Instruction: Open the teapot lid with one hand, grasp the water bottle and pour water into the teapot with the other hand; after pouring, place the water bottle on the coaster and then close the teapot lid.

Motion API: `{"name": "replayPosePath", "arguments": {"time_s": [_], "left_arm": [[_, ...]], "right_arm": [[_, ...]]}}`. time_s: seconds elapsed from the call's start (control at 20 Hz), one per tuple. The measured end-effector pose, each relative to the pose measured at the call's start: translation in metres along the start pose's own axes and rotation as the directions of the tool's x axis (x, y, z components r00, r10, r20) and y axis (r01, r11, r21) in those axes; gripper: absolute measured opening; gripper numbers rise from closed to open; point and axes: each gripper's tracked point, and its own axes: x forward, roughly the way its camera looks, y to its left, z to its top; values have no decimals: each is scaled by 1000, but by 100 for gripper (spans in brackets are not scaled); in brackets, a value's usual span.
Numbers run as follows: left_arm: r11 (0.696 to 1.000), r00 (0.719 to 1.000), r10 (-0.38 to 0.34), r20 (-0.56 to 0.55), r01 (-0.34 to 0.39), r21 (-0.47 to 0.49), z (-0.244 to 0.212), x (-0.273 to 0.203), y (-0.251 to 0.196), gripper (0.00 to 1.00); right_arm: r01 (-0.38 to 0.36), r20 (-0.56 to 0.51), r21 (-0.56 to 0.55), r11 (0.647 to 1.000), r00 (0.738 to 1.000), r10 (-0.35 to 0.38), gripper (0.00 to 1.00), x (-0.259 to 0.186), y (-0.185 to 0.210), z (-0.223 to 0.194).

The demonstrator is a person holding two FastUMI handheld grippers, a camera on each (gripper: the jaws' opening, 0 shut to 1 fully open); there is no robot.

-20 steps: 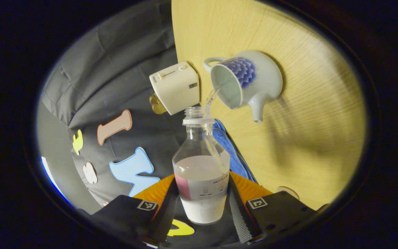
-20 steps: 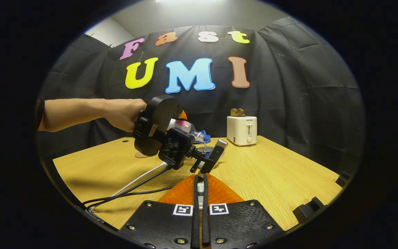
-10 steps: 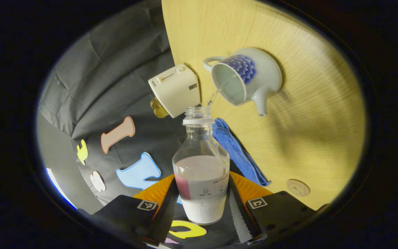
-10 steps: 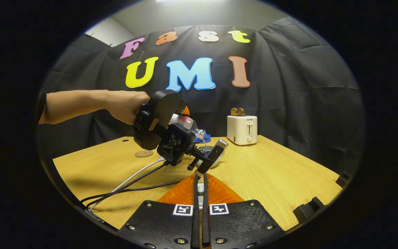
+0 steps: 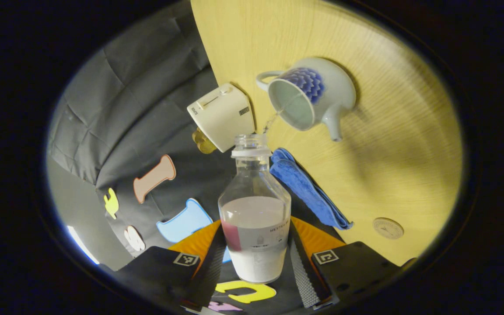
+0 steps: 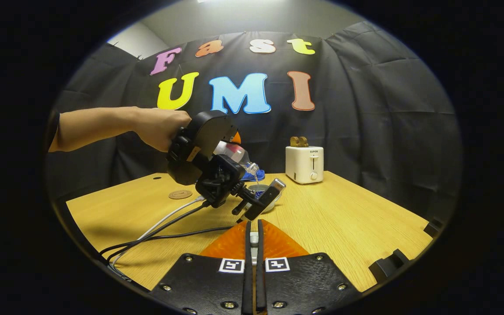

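In the left gripper view the left tool (image 5: 256, 258), clamped on the tilted water bottle (image 5: 255, 218), aims its neck at 12 o'clock, teapot (image 5: 309, 103) mouth at 1 o'clock, coaster (image 5: 388, 228) at 3 on the desk (image 5: 387, 153).

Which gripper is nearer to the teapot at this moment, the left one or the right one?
Left. The left gripper holds the water bottle tilted just above the teapot. The right gripper sits farther back over the table's near edge.

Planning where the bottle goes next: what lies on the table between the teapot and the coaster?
In the left gripper view, a folded blue cloth lies between the teapot and the coaster.
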Motion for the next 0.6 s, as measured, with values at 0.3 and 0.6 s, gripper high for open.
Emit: {"name": "replayPosePath", "arguments": {"time_s": [0.3, 0.6], "left_arm": [[999, 1000, 4, 11, -4, 37, 5, 0, 5, 86], [996, 1000, -7, 14, 6, 90, 7, 2, 7, 86]], "right_arm": [[-6, -1, -6, 1000, 1000, 6, 3, 0, 2, 1], [-20, 9, 1, 1000, 1000, 20, 3, 0, 6, 4]]}}
